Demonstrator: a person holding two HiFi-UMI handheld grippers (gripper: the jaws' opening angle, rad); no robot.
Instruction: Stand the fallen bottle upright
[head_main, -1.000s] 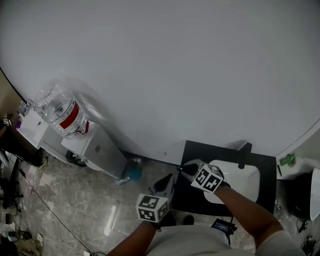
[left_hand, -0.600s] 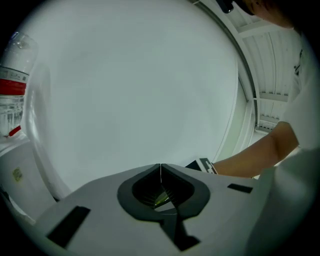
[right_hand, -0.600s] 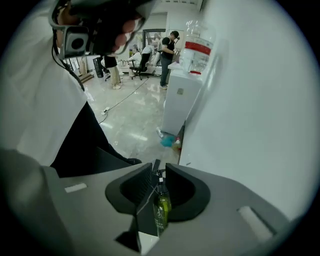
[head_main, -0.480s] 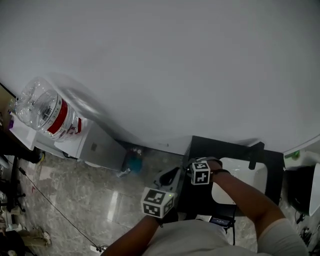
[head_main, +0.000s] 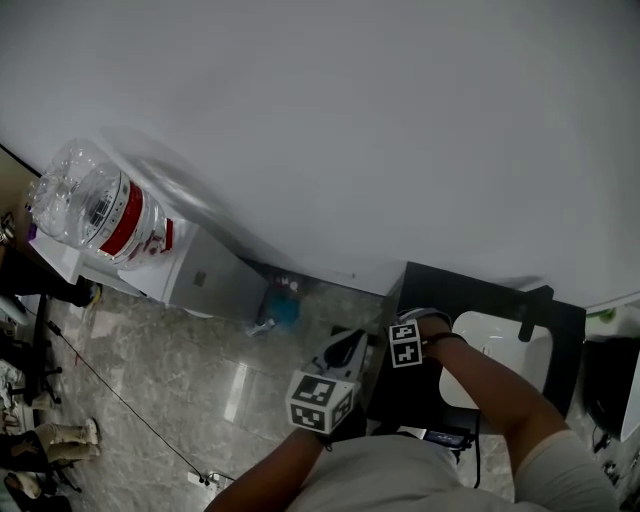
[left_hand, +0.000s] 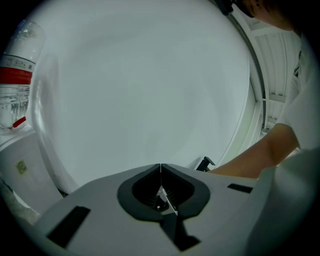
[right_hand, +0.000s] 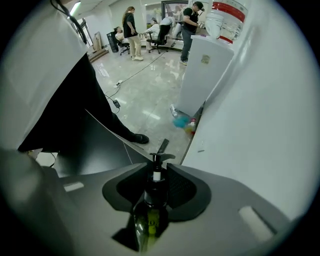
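In the right gripper view, a dark pump bottle (right_hand: 149, 216) with yellow-green liquid lies lengthwise between the jaws of my right gripper (right_hand: 156, 162). Its pump head (right_hand: 157, 158) points away from the camera. The jaws are opening, with the bottle's body still wedged between the pads. In the head view my right gripper (head_main: 405, 345) points down beside the edge of the white table (head_main: 350, 120), and the bottle is hidden there. My left gripper (head_main: 348, 350) hangs just left of it, and its jaws (left_hand: 160, 166) are shut with nothing between them.
A white water dispenser (head_main: 190, 285) topped by a large clear jug (head_main: 95, 215) with a red label stands left of the table. A black stand holding a white object (head_main: 500, 360) is below the right arm. Several people (right_hand: 132, 32) stand far off on the glossy floor.
My right gripper has dropped below the table edge and turned to point downward. The left gripper has shifted slightly down. The head view has swung, so the jug sits further left.
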